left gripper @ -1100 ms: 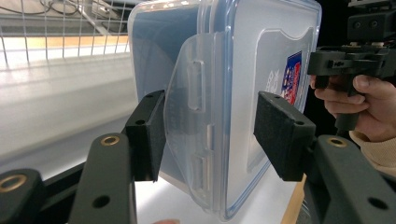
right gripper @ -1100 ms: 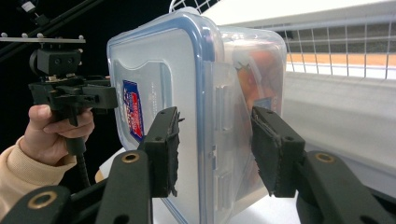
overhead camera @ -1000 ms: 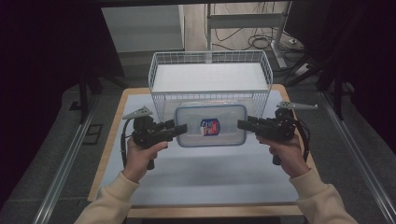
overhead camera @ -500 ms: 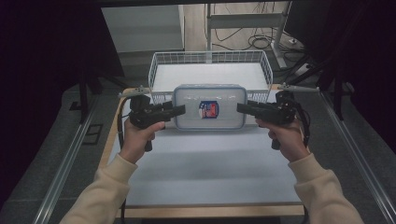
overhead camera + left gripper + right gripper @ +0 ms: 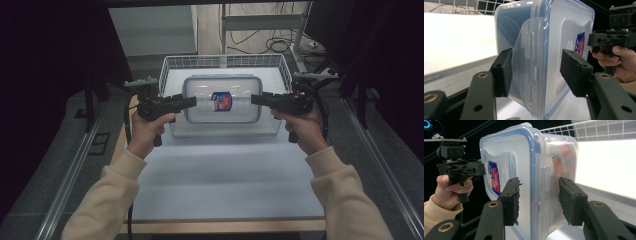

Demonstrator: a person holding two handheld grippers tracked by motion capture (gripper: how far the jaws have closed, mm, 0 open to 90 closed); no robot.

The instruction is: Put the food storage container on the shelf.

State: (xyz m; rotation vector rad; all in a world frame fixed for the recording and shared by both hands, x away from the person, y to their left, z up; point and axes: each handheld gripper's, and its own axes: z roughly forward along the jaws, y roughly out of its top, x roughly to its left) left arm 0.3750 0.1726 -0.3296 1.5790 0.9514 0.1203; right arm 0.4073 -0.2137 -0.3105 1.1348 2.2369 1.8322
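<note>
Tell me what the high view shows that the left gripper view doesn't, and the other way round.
High view adds: both sleeves, floor cables, and the box's whole lid. Left gripper view adds: the box's end latch close up, between the left hand-held gripper's pads. Shared: the box with its sticker, the basket, and the right hand-held gripper gripping the far end.
</note>
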